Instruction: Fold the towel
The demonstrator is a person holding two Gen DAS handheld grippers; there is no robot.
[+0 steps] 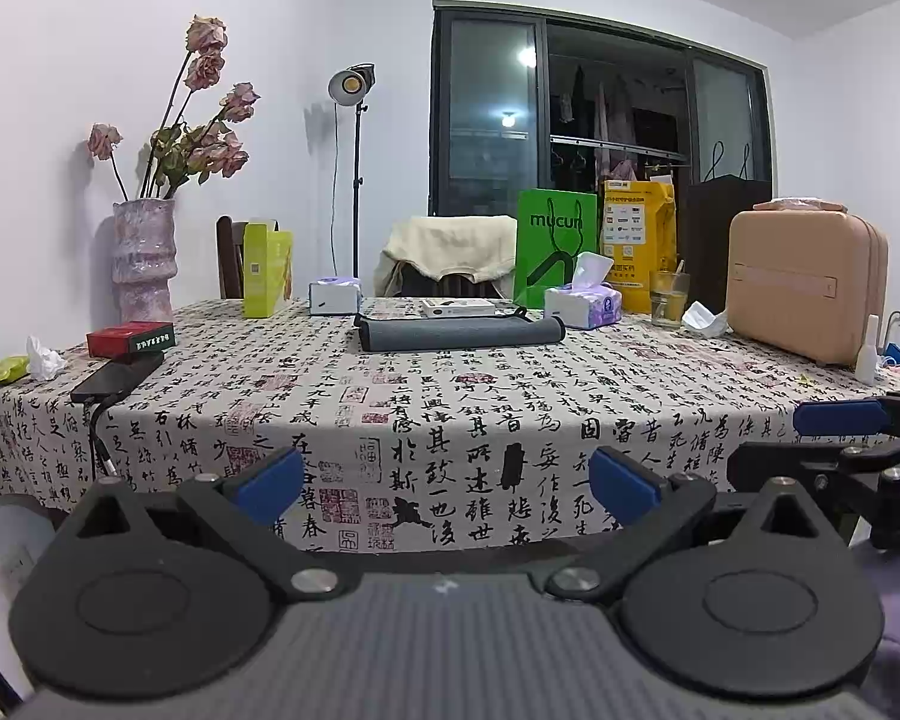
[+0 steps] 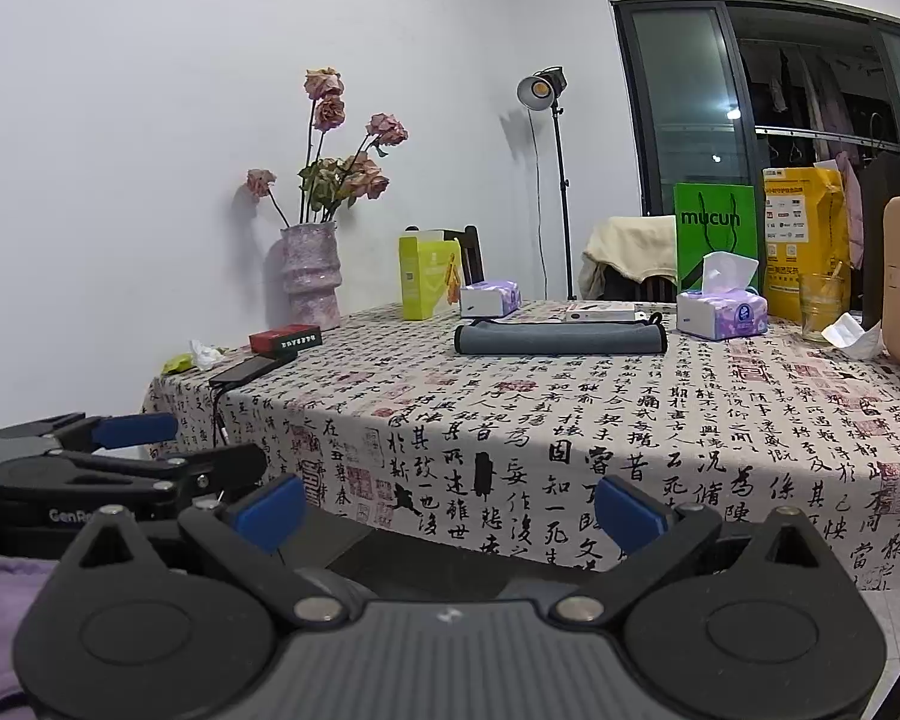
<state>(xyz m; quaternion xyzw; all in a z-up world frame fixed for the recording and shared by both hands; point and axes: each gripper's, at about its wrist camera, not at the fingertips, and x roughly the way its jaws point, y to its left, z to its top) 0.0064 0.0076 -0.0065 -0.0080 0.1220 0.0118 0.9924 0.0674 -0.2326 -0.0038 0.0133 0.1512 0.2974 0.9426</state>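
Observation:
A dark grey towel (image 1: 459, 333) lies folded into a long narrow strip across the far middle of the table; it also shows in the right wrist view (image 2: 561, 339). My left gripper (image 1: 447, 480) is open and empty, held off the near edge of the table, well short of the towel. My right gripper (image 2: 450, 504) is open and empty too, also in front of the near edge. Each gripper shows in the other's view, the right one (image 1: 840, 420) at the right side and the left one (image 2: 132, 429) at the left side.
The table (image 1: 450, 420) has a calligraphy-print cloth. On it stand a vase of dried roses (image 1: 144, 252), a red box (image 1: 131, 338), a phone with cable (image 1: 117, 378), tissue packs (image 1: 582, 303), bags, a glass (image 1: 668, 297) and a beige case (image 1: 804, 288).

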